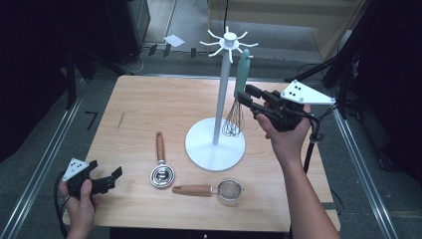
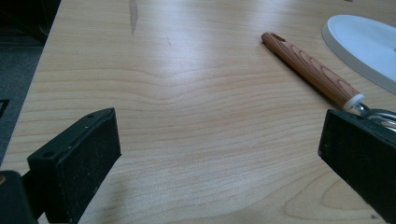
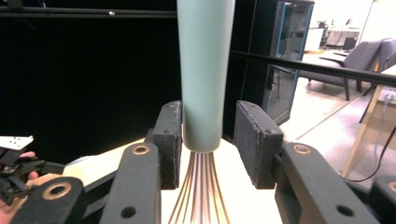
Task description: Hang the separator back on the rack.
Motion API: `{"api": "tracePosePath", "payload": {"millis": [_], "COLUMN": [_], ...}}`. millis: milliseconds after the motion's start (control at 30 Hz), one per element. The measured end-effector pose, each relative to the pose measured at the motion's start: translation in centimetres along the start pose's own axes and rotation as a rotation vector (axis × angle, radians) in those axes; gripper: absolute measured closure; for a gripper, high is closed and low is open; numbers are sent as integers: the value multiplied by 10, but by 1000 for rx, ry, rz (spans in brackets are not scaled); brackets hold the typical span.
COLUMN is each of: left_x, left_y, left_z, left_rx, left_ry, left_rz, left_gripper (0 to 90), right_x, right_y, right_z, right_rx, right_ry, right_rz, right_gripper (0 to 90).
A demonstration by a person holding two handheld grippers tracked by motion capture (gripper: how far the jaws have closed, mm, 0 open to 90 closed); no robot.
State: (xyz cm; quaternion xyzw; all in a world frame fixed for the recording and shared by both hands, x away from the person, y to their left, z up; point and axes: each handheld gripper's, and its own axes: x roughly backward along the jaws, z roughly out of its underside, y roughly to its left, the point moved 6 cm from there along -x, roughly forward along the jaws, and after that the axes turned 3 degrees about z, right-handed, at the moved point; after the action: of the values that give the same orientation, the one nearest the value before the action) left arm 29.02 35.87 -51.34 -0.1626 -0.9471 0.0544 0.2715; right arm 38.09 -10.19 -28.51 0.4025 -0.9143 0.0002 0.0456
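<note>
1. The right tongs [image 1: 250,101] are raised above the table [image 1: 139,99], held in the person's right hand [image 1: 284,134], with their black jaws set on either side of the whisk [image 1: 238,94].
2. In the right gripper view the whisk handle [image 3: 204,70] stands upright between the two pads. The left pad [image 3: 171,140] lies against or just beside the handle's lower end; the right pad [image 3: 254,140] stands a little apart from it, with a gap showing between them.
3. So these jaws are narrowly spread around the handle rather than pinching it; whether the left pad truly touches is hard to tell from this angle.
4. The whisk's copper wires [image 3: 198,191] fan down below the pads, towards the camera.
5. The whisk hangs from an arm of the white rack [image 1: 221,89], whose pole rises just to the left of the right tongs and whose round base [image 1: 215,144] sits on the table below them.
6. The left tongs [image 1: 106,178] rest low at the table's near left corner in the left hand [image 1: 79,204]. Their jaws are spread wide, with bare wood between them and nothing gripped.
7. Just beside their right jaw lies a scoop [image 1: 161,164] with a wooden handle [image 2: 310,70]; its metal end sits at that jaw's tip.
8. Farther right of the left tongs lies a small strainer [image 1: 211,189]; nothing can be seen in its mesh cup.
</note>
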Motion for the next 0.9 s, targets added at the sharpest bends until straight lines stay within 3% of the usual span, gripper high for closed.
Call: {"api": "tracePosePath", "payload": {"millis": [167, 200, 233, 467, 567, 633, 767, 900], "left_x": [0, 0, 0, 0, 0, 0, 0, 0], "left_y": [0, 0, 0, 0, 0, 1, 1, 1], "left_z": [0, 0, 0, 0, 0, 0, 0, 0], "left_rx": [1, 1, 1, 1, 5, 6, 8, 9], "left_ry": [0, 0, 0, 0, -2, -3, -2, -3], "left_rz": [-1, -1, -1, -1, 2, 2, 1, 3], "left_gripper": [0, 0, 0, 0, 0, 0, 0, 0], "right_x": [5, 5, 5, 0, -4, -3, -4, -7], "right_y": [-4, -4, -5, -4, -6, -9, -9, -4], "right_z": [-8, -8, -10, -20, -31, -42, -58, -64], "right_rx": [-10, -10, -10, 1, 27, 53, 46, 70], "right_ry": [-22, -22, -17, -23, -48, -71, -95, -98], "right_rz": [44, 44, 69, 111, 143, 144, 145, 152], "right_gripper": [815, 815, 892, 900, 900, 900, 900, 900]}}
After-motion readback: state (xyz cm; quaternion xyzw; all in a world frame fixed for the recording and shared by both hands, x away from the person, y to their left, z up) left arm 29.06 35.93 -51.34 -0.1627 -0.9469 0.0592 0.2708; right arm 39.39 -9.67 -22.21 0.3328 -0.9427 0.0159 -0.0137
